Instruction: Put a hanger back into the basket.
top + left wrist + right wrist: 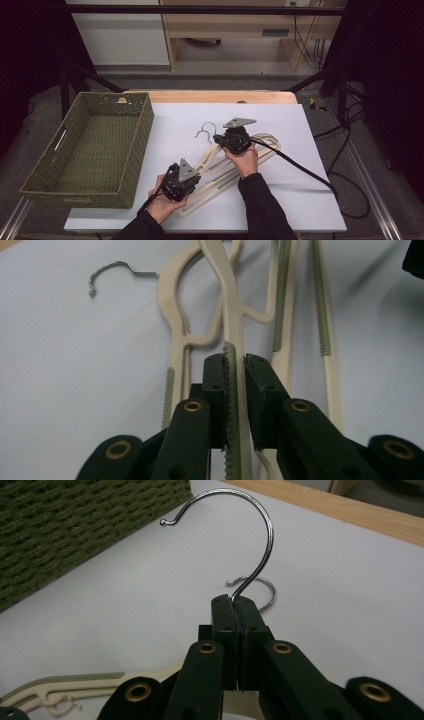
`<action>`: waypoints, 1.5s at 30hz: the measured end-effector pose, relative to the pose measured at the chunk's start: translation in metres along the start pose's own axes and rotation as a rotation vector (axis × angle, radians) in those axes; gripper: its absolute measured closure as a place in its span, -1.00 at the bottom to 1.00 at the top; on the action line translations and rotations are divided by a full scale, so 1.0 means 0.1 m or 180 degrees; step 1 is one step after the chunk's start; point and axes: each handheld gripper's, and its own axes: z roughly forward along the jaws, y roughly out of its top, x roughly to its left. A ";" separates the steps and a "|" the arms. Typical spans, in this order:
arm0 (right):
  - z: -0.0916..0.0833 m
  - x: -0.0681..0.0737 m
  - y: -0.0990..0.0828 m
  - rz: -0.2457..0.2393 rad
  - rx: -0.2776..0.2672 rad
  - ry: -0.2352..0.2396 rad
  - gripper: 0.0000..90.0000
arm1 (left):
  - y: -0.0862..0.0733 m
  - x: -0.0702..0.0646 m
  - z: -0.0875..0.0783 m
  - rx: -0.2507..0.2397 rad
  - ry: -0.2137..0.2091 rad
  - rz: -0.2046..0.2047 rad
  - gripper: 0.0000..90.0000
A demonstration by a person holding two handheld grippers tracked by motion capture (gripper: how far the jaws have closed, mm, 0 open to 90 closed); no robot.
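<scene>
Two cream plastic hangers (260, 150) with chrome hooks lie stacked on the white tabletop (310, 200). My left gripper (181, 181) is at their near end. In the left gripper view it (234, 362) is shut on the upper hanger's arm (231, 310), pads against the ribbed green strip. The lower hanger (172, 325) rests beneath, its hook (112, 271) flat on the table. My right gripper (233, 138) is at the hook end. In the right gripper view it (234, 602) is shut on the stem of the upper chrome hook (260, 545), which stands up above the other hook (267, 592).
A green woven basket (135, 145) stands empty at the table's left, close to the hooks (75, 525). The wooden table edge (215, 96) runs along the back. A black cable (300, 167) trails right from my right gripper across the white surface.
</scene>
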 end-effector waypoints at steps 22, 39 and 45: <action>-0.55 0.18 -0.13 -0.0366 -0.0477 0.0282 0.99 | 0.59 0.09 0.31 -0.0320 -0.0826 -0.0553 0.39; -1.04 0.28 -0.15 -0.0458 -0.0743 0.0388 0.73 | 0.62 -0.04 0.02 -0.0555 -0.0722 -0.0632 0.88; -1.32 0.24 -0.26 -0.0372 -0.0973 0.0397 0.33 | 0.62 0.02 -0.26 -0.0744 -0.0714 -0.0571 0.90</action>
